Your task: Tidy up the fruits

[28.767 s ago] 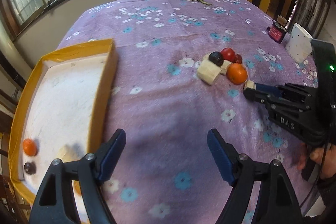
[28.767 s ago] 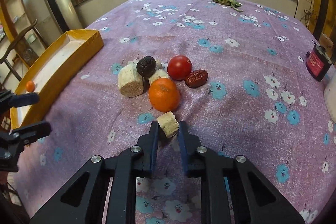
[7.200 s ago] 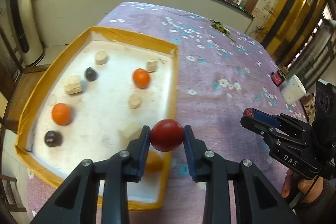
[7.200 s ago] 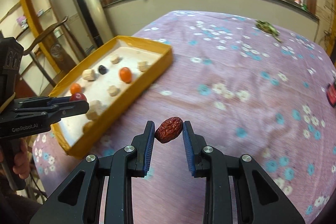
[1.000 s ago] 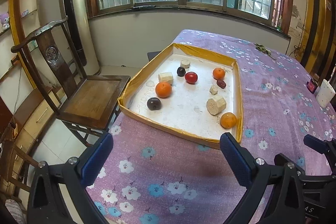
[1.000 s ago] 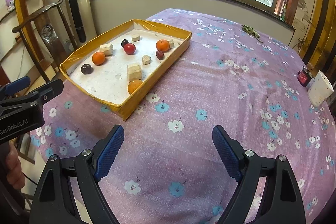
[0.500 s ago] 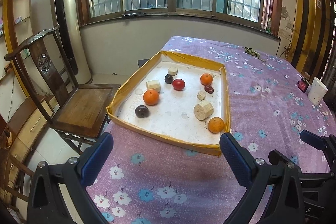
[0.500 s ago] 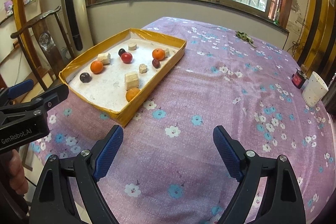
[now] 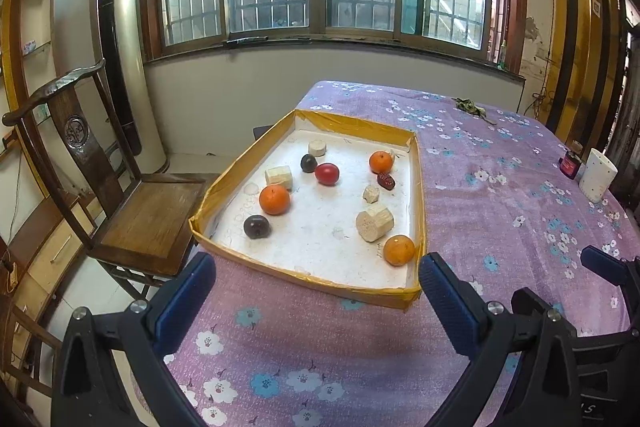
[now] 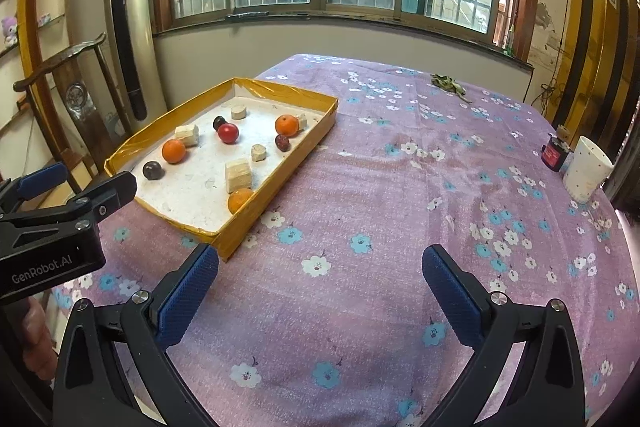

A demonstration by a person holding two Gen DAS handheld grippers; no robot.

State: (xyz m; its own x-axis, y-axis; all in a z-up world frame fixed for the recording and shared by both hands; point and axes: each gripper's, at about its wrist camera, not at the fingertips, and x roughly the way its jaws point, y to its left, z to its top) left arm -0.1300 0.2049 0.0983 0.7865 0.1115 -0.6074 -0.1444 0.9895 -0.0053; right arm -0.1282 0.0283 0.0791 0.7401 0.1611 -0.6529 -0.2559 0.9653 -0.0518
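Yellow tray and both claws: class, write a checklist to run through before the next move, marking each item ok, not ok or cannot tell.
1. Left claw open and holding nothing: ok.
2. Right claw open and holding nothing: ok.
3. Three oranges, including the nearest orange, inside the yellow tray: ok.
4. Red date and tomato inside the tray: ok.
5. No fruit in view on the purple tablecloth: ok.
6. Tray fully supported at the table edge: cannot tell.
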